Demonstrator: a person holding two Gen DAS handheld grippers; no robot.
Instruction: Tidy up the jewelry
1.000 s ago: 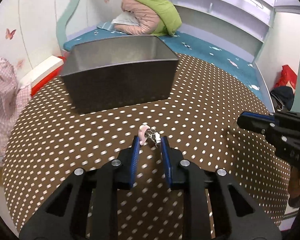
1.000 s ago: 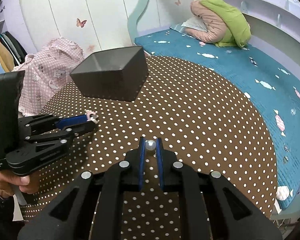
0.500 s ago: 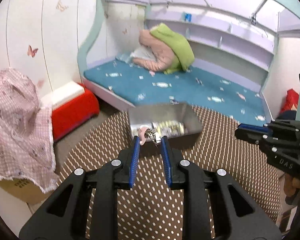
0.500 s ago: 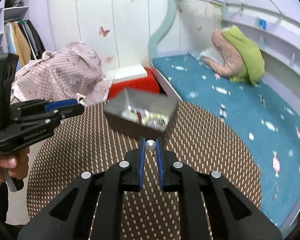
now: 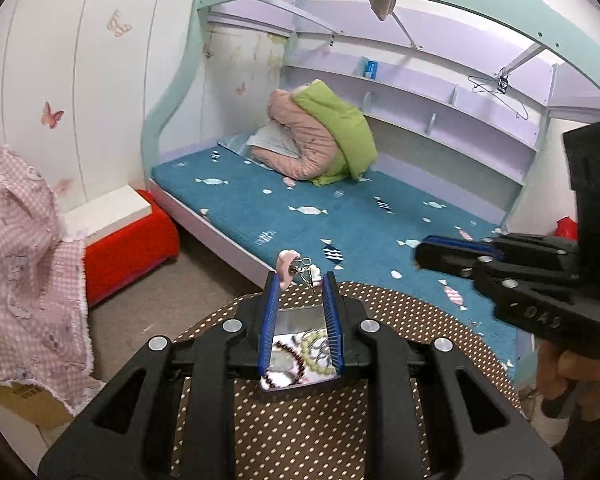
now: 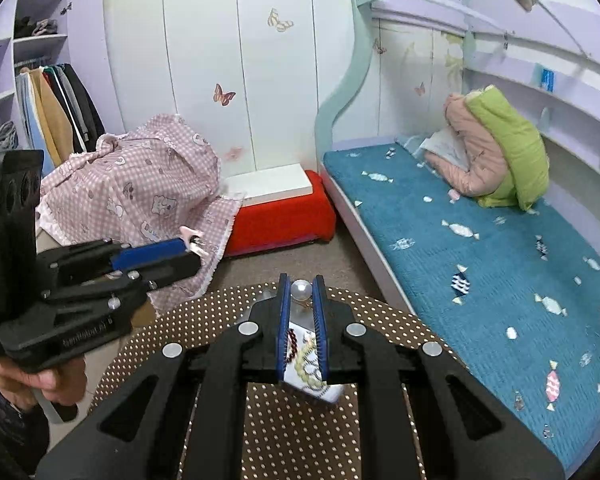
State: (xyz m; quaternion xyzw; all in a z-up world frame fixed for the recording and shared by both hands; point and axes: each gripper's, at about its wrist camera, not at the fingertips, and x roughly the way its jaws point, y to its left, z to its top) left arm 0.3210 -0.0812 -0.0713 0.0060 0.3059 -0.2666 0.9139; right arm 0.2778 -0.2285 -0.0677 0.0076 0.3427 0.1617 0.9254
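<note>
A round table (image 5: 400,312) in a brown white-dotted cloth carries a metal box (image 5: 300,320) with beads and chains inside. Beyond it the bed (image 6: 480,248) has a teal candy-print cover, and a pink and green quilt (image 6: 496,152) is bundled at its far end over a white pillow (image 6: 440,144). A red stool (image 6: 280,220) with a white top stands on the floor (image 6: 308,256)

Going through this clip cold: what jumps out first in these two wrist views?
Each gripper pinches a small piece above the box: the left gripper holds a pink and silver trinket, the right gripper a pearl. Below them the metal box of beads sits on the polka-dot table, with the teal bed behind.
</note>
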